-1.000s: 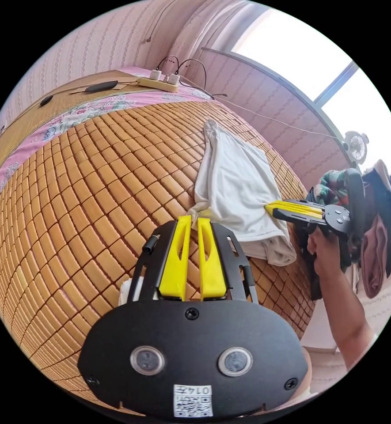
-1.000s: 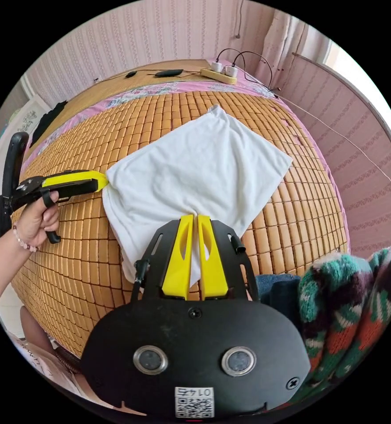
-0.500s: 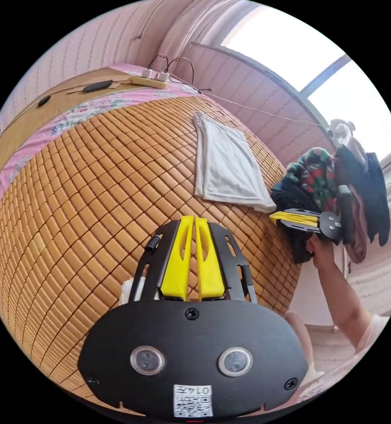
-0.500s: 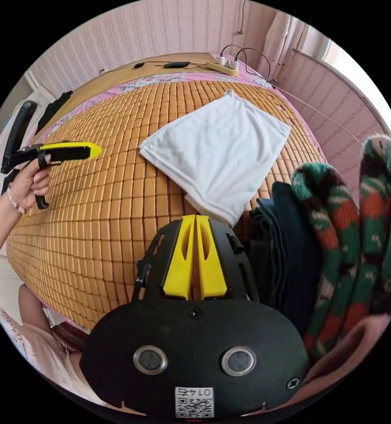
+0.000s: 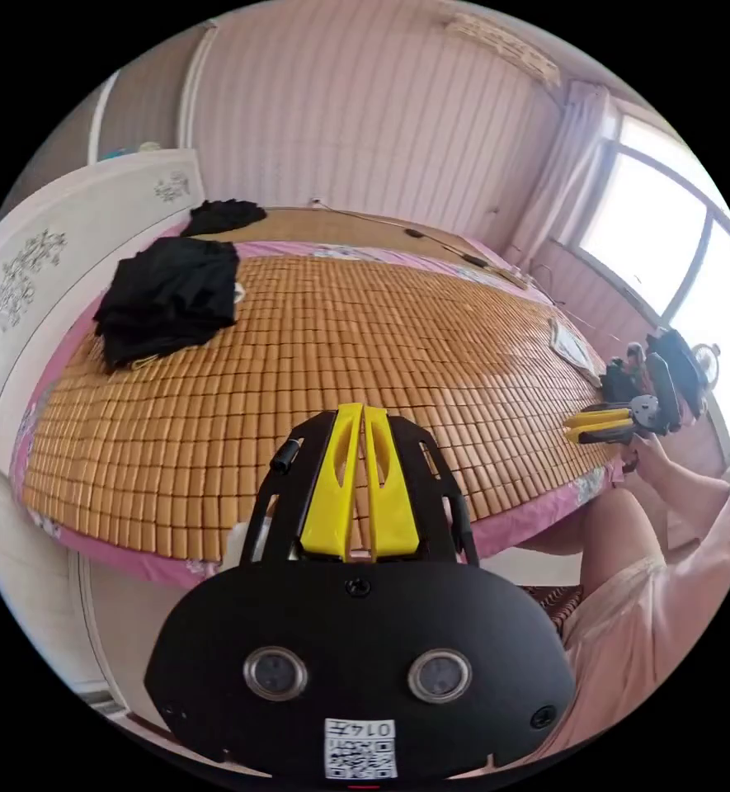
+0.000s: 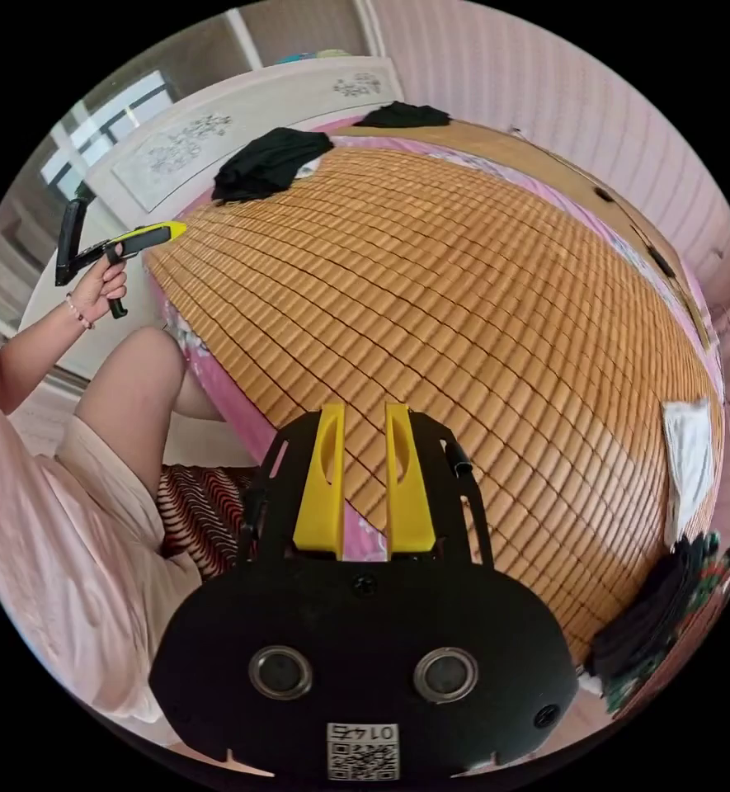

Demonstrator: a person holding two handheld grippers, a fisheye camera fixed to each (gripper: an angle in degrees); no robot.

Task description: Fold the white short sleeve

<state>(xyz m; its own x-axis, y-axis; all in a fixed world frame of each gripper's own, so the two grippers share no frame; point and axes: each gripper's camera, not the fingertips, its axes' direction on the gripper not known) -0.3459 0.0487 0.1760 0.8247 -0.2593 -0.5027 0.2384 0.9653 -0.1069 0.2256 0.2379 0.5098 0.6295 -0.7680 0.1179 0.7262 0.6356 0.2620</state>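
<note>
1. The white short sleeve (image 5: 573,350), in the left gripper view, is a thin pale sliver far across the bamboo mat (image 5: 340,346) of the bed, close to the mat's window-side edge and just beside a heap of dark and knitted clothes (image 5: 628,375). My left tongs (image 5: 361,474) hang over the near edge of the bed with the jaws together, nothing between them. My right tongs (image 5: 587,425) show at the side, slightly parted and empty.

2. In the right gripper view the shirt (image 6: 688,466) lies flat as a folded oblong, its long axis running along the mat's edge toward the clothes heap (image 6: 661,606). My right tongs (image 6: 363,474) stand apart and empty, well away from it. My left tongs (image 6: 162,234) show beyond the bed's corner, jaws together; a black pile (image 6: 270,161) sits at the headboard end.

3. I judge it light, soft and limp, so it will sag when lifted; I'd pinch two corners of one short edge through all layers.
</note>
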